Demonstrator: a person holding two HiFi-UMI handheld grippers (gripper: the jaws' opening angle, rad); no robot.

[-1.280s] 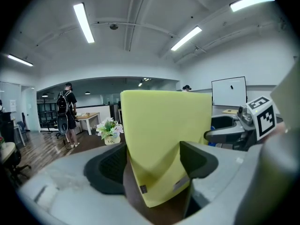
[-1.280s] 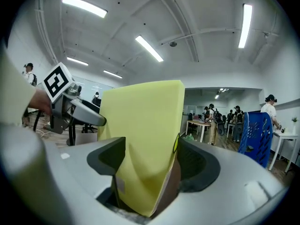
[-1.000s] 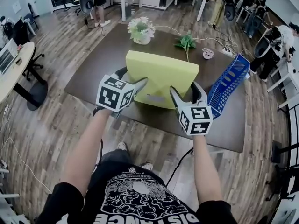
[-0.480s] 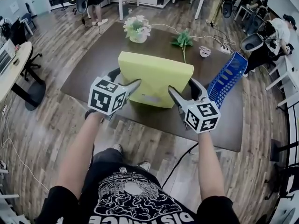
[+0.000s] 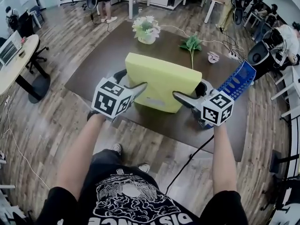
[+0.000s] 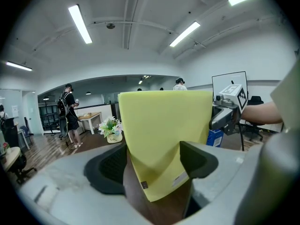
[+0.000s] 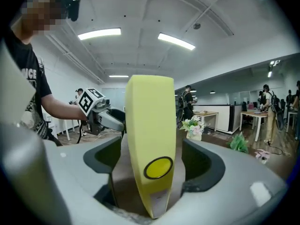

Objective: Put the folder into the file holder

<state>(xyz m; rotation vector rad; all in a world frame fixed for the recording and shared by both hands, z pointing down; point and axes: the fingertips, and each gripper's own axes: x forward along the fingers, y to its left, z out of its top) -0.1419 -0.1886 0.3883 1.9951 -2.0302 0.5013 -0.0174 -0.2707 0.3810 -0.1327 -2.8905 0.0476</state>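
Observation:
A thick yellow-green folder (image 5: 161, 81) stands upright over the dark brown table (image 5: 103, 55), between my two grippers. My left gripper (image 5: 130, 81) is shut on its lower left corner; in the left gripper view both pads press the folder (image 6: 164, 135). My right gripper (image 5: 188, 89) straddles the right end. In the right gripper view the folder's spine (image 7: 150, 135) stands between the jaws with a gap on each side; these jaws have just been opening. The blue file holder (image 5: 236, 81) lies tilted on the table just right of the right gripper.
A pot of white flowers (image 5: 146, 29), a green plant sprig (image 5: 191, 43) and a small white object (image 5: 213, 56) with a cable sit at the table's far side. People, office chairs and desks stand around the room.
The right gripper has swung so that it points left across the folder's end, and its marker cube has shifted right. The left gripper and the folder have stayed where they were.

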